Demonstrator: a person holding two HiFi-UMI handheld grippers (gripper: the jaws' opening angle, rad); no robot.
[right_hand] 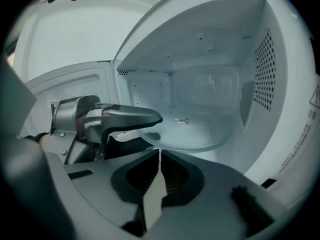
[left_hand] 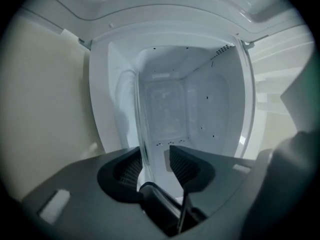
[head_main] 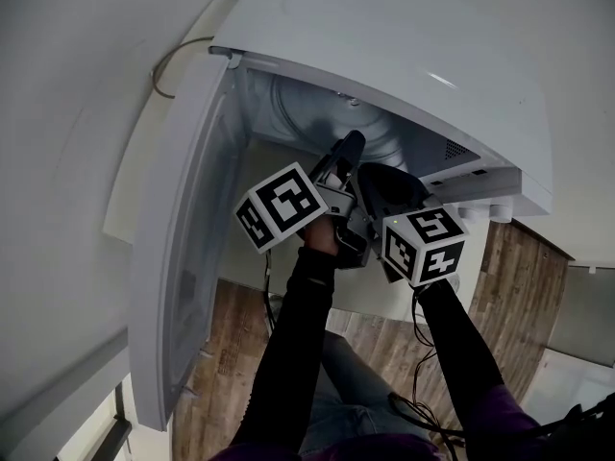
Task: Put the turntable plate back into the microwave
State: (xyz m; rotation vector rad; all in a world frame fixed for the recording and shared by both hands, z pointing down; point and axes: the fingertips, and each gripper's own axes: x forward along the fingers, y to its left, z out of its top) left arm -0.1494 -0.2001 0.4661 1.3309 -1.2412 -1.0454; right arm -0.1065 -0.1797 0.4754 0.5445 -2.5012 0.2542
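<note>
The white microwave (head_main: 404, 56) stands open. The clear glass turntable plate (right_hand: 190, 131) lies about level low in its cavity. In the left gripper view the plate (left_hand: 141, 124) shows edge-on between the jaws of my left gripper (left_hand: 155, 149). Its rim rests by the left pad while the right pad stands apart, so that gripper is open. The right gripper view shows one left gripper finger (right_hand: 125, 116) over the plate's left rim. My right gripper (right_hand: 160, 151) is shut, tips together just before the plate's near rim, nothing between them.
The microwave door (head_main: 187, 257) hangs wide open on the left, close to my left gripper (head_main: 348, 147). The cavity's right wall has a perforated patch (right_hand: 265, 69). A cable (head_main: 168, 70) loops on the wall behind. Wooden floor (head_main: 519, 286) lies below.
</note>
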